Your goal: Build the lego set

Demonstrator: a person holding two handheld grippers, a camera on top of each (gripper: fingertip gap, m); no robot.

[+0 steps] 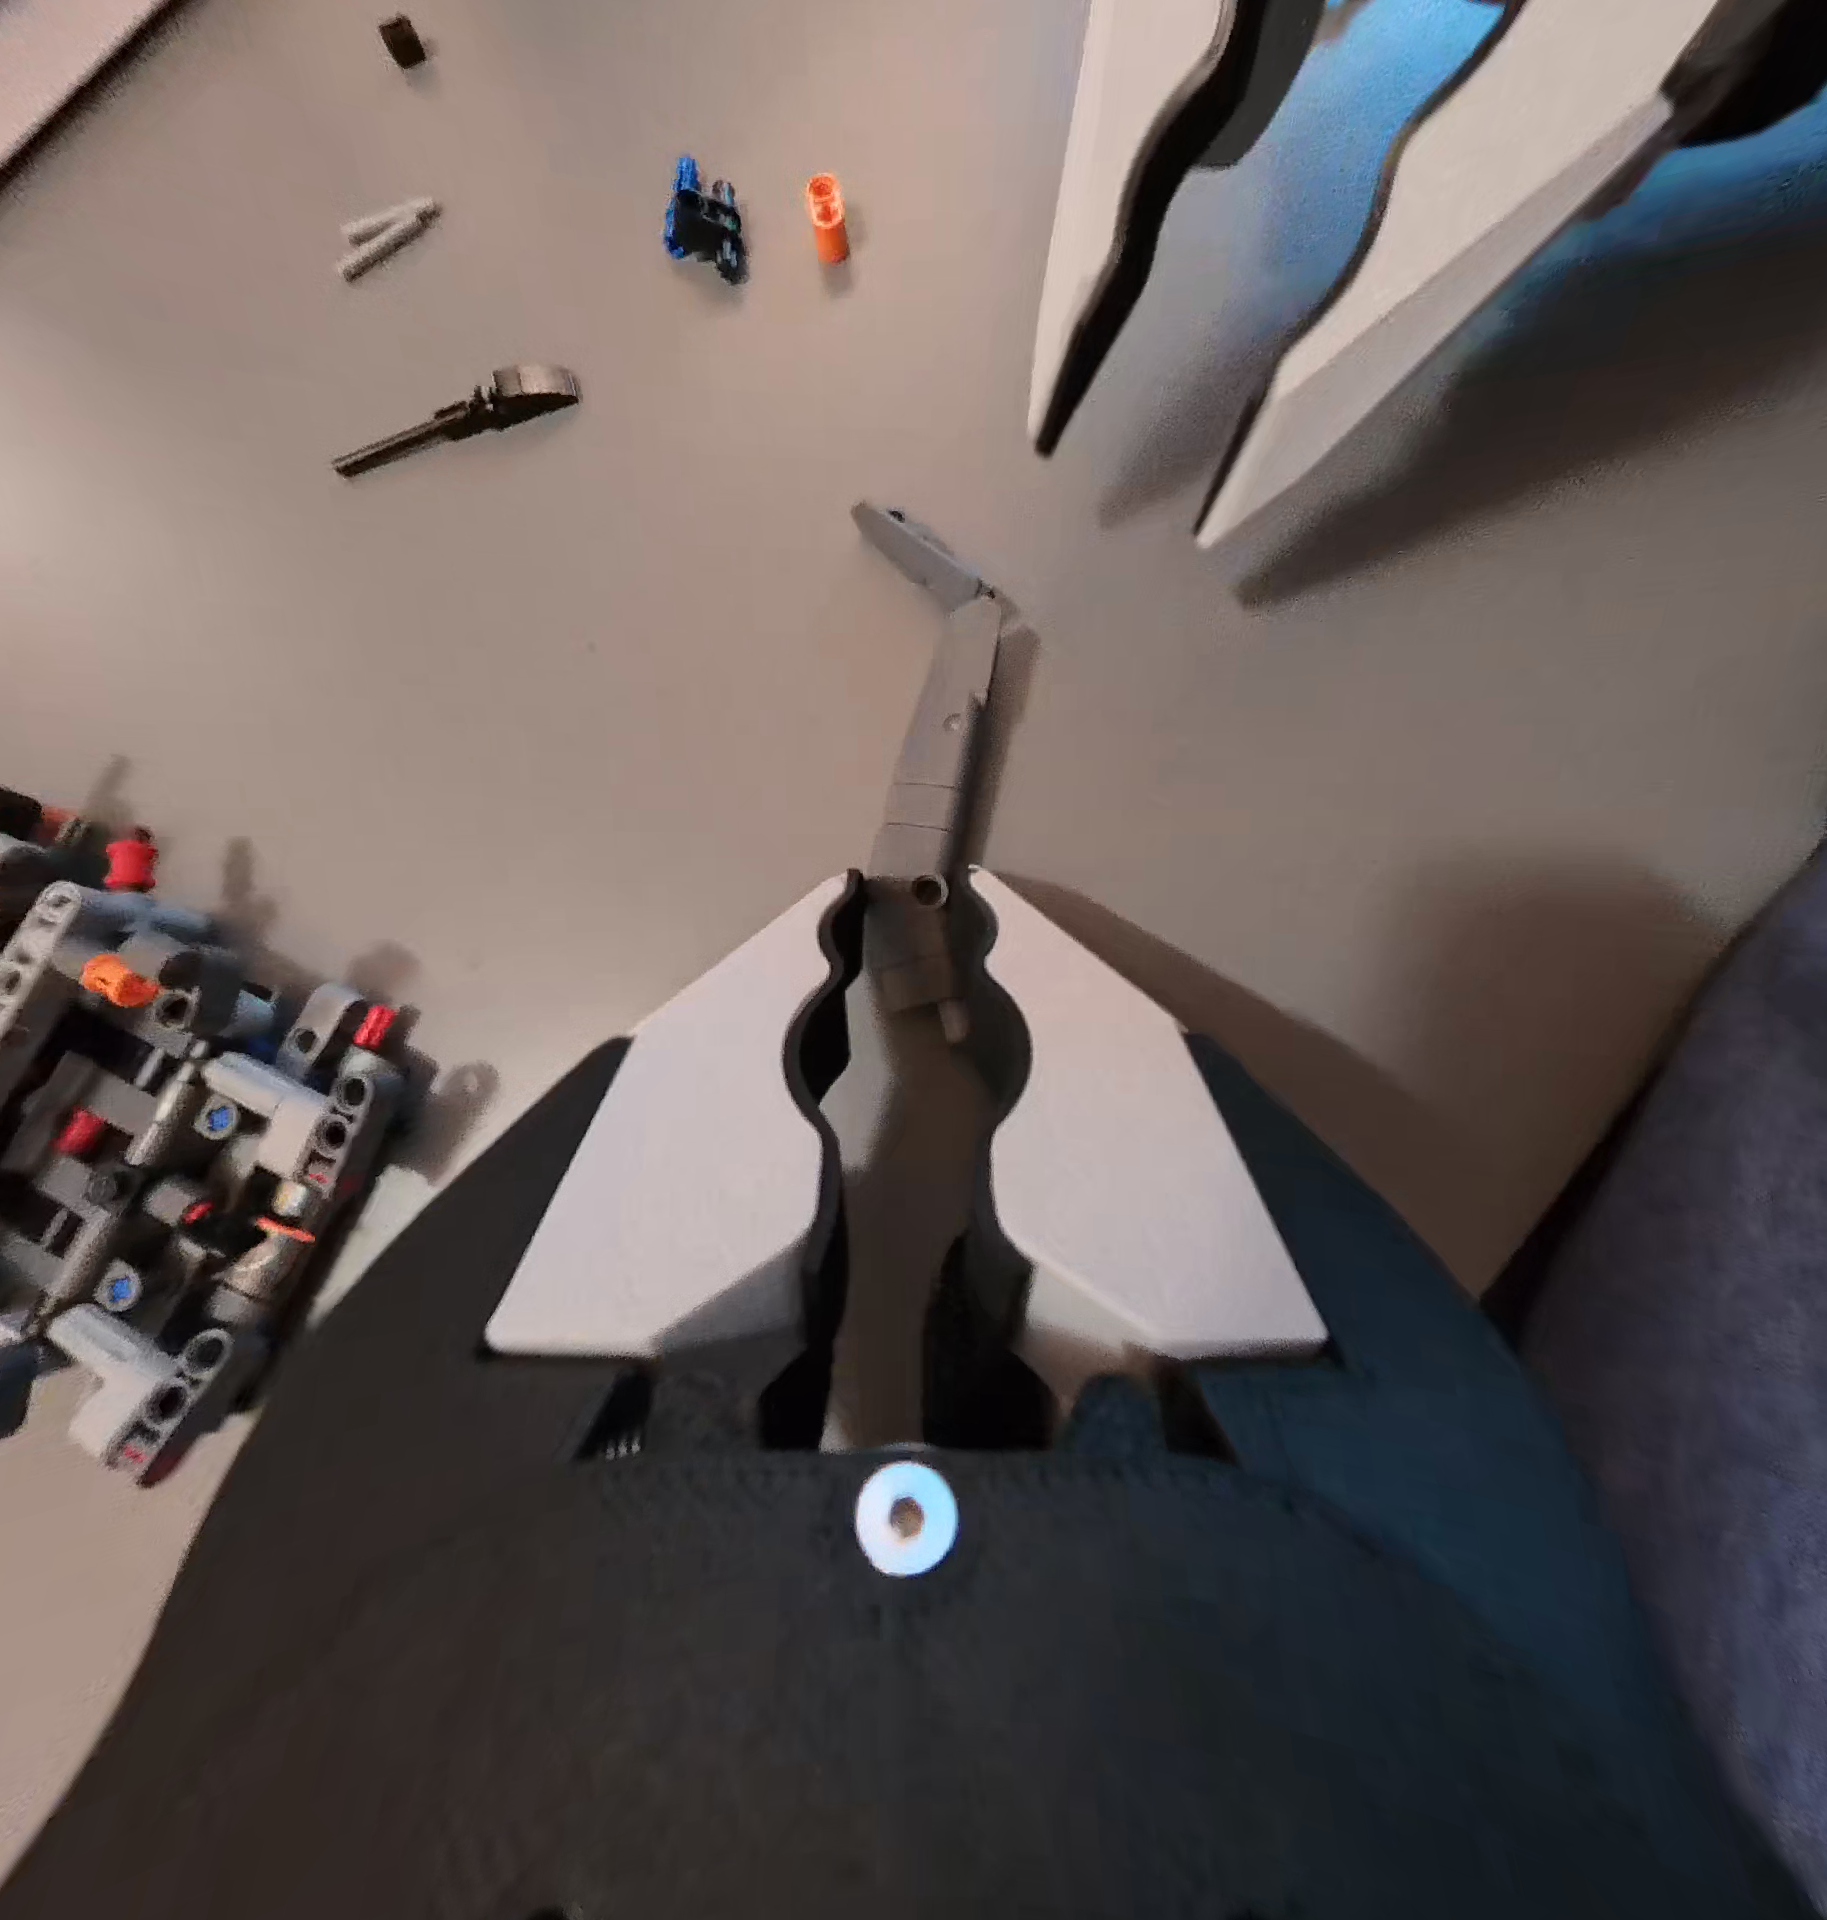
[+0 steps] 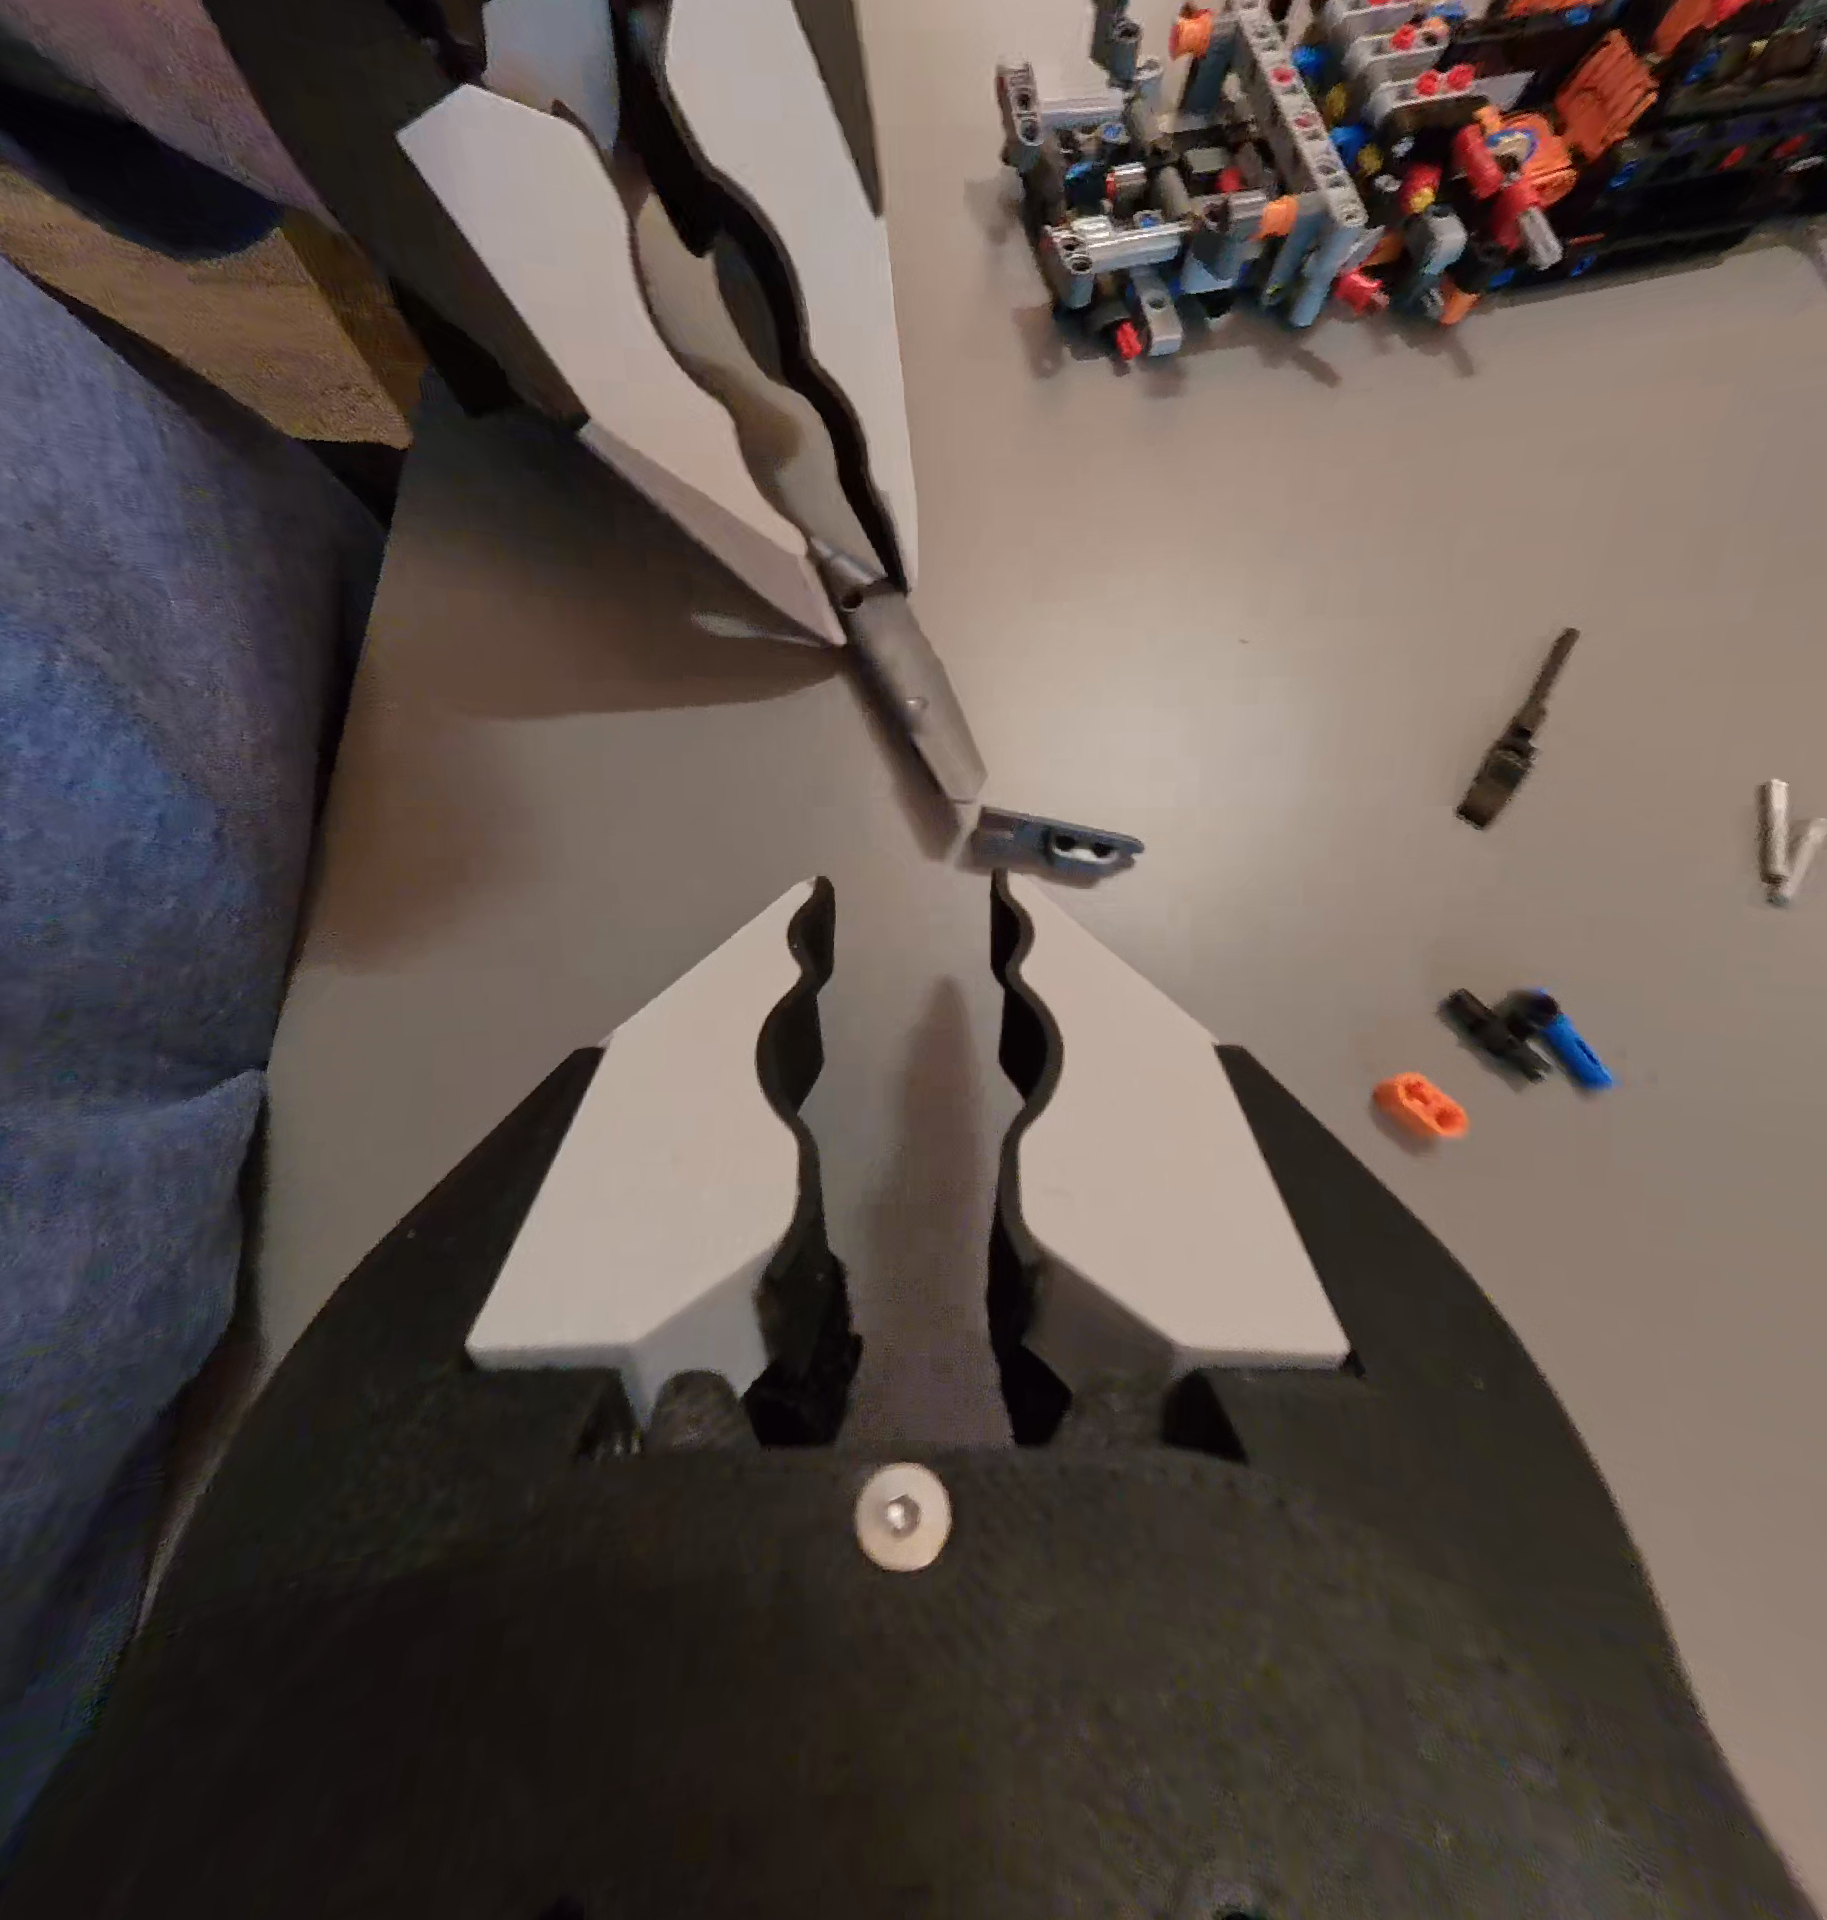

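My left gripper (image 1: 914, 883) is shut on a long grey lego piece (image 1: 945, 717) whose far tip rests on the table, touching a small grey flat piece (image 1: 914, 545). In the right wrist view the left gripper (image 2: 867, 582) comes in from the upper left, holding the same grey piece (image 2: 914, 707) next to the small piece (image 2: 1054, 842). My right gripper (image 2: 904, 883) is open and empty, its tips just short of that small piece. It also shows in the left wrist view (image 1: 1127, 478) at the upper right. The large lego build (image 1: 130, 1143) (image 2: 1356, 156) stands on the table.
Loose parts lie on the beige table (image 2: 1304, 520): a black axle piece (image 1: 462, 416) (image 2: 1511, 738), an orange connector (image 1: 828, 216) (image 2: 1420, 1107), a blue and black pin piece (image 1: 703, 218) (image 2: 1527, 1034), grey pins (image 1: 389, 237) (image 2: 1787, 842). Blue upholstery (image 2: 88, 831) borders the table edge. There is about 8 centimetres between the tips of the two grippers. Measured from the fingertips, the large lego build (image 2: 1356, 156) is 15 centimetres or so from the left gripper and 20 centimetres from the right.
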